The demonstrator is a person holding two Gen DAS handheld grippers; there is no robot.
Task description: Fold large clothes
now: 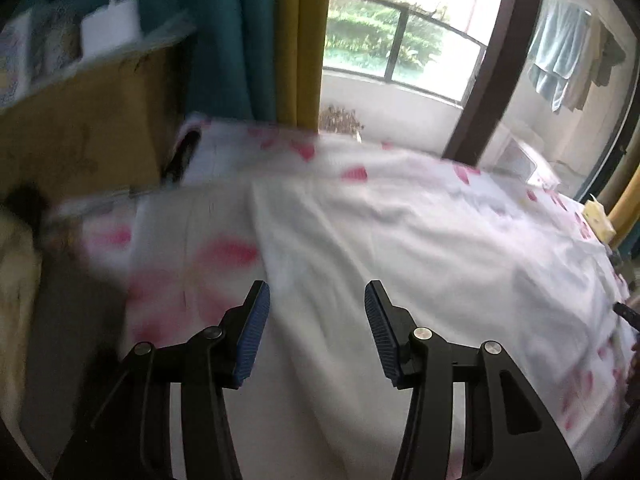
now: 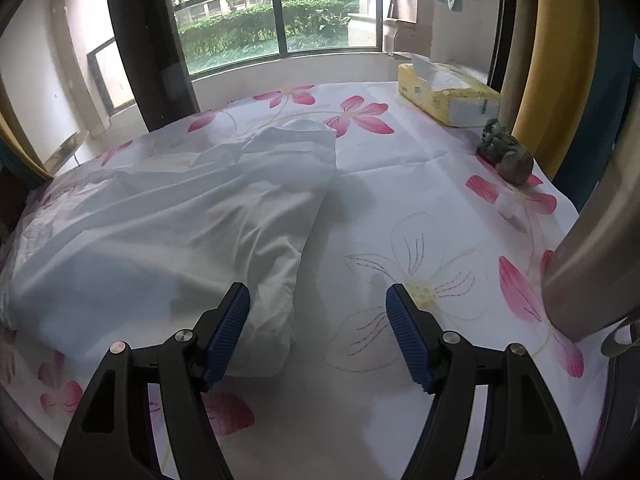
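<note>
A large white garment [image 2: 168, 216] lies crumpled on a table covered with a white cloth printed with pink flowers [image 2: 400, 200]. In the right wrist view it fills the left half, its folded edge running toward the near middle. My right gripper [image 2: 318, 300] is open and empty, its left finger over the garment's near corner. In the blurred left wrist view the garment [image 1: 400, 240] spreads across the middle and right. My left gripper [image 1: 316, 300] is open and empty above it.
A yellow tissue box [image 2: 448, 94] sits at the far right of the table. A dark green lump [image 2: 506, 152] lies near the right edge. A metal flask [image 2: 592, 264] stands at the near right. A cardboard box [image 1: 80, 128] stands left of the table.
</note>
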